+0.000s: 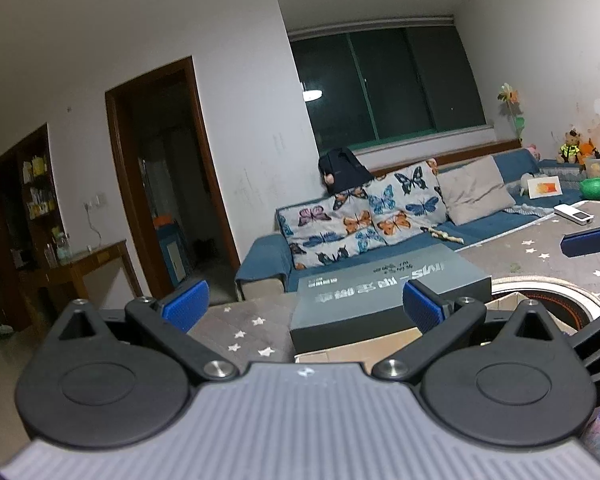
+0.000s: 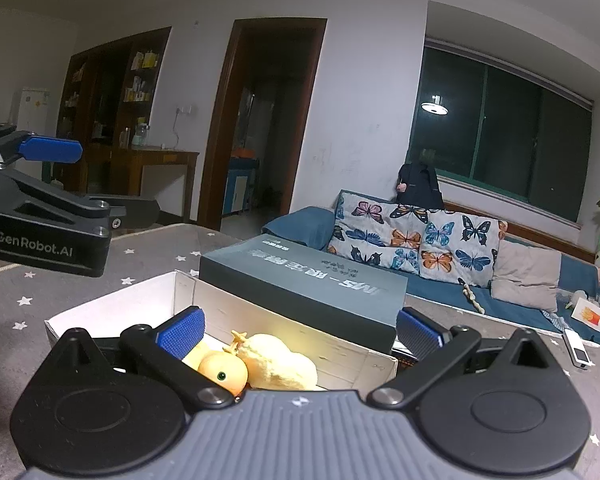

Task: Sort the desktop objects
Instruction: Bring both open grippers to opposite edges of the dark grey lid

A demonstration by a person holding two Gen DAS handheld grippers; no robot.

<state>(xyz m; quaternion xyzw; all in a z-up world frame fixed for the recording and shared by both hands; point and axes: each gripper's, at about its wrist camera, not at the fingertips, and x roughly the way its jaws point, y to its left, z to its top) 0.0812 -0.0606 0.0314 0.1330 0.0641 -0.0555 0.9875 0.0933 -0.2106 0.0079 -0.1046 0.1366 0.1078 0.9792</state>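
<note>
In the left wrist view the left gripper [image 1: 306, 308] hangs above the table with its blue pads spread wide and nothing between them; just beyond them lies a dark grey box [image 1: 388, 300] on the star-patterned tablecloth [image 1: 244, 328], with a round dark-centred object [image 1: 548, 300] to its right that is too cropped to name; far right on the cloth rests a white remote [image 1: 573, 213], and one blue pad of the right gripper [image 1: 590, 240] shows near it.

In the right wrist view the right gripper [image 2: 298, 330] is likewise spread apart and empty, poised over a white cardboard tray [image 2: 112, 304]; inside the tray, near the camera, sit a yellow duck toy [image 2: 224, 372] and a pale yellow plush [image 2: 280, 360] touching it; the grey box stands just behind the tray's far wall; the white remote lies at the right on the cloth.

Judging from this, the toys are already sorted into the tray; the remote, and perhaps the round object, look left to do.
</note>
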